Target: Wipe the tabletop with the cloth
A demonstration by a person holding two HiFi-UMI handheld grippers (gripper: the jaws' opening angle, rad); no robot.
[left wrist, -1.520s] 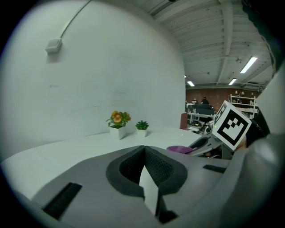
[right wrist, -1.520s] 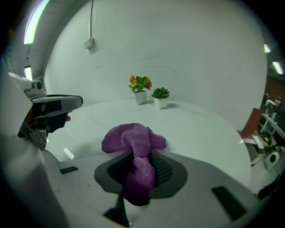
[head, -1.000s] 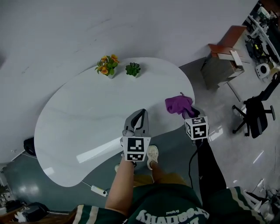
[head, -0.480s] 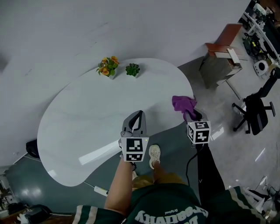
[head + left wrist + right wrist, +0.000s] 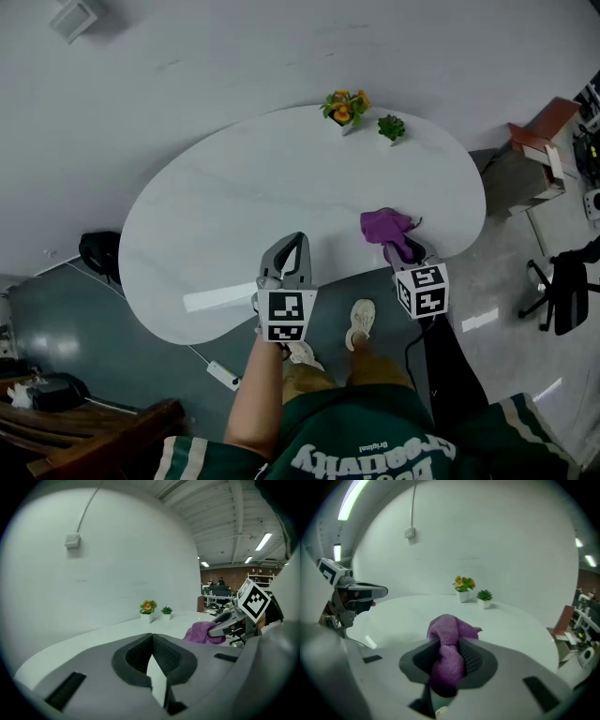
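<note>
Right gripper (image 5: 407, 251) has the purple cloth (image 5: 384, 225) pinched and bunched over the tabletop's (image 5: 253, 187) near edge, most of that top lying ahead and leftward; left gripper's (image 5: 292, 246) jaws are closed, empty.

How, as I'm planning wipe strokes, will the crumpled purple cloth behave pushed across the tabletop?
Probably floppy: the crumpled purple cloth bunches in folds in the right gripper. Likely light: one pinch holds it. On the glossy white tabletop it may rumple rather than slide flat.
</note>
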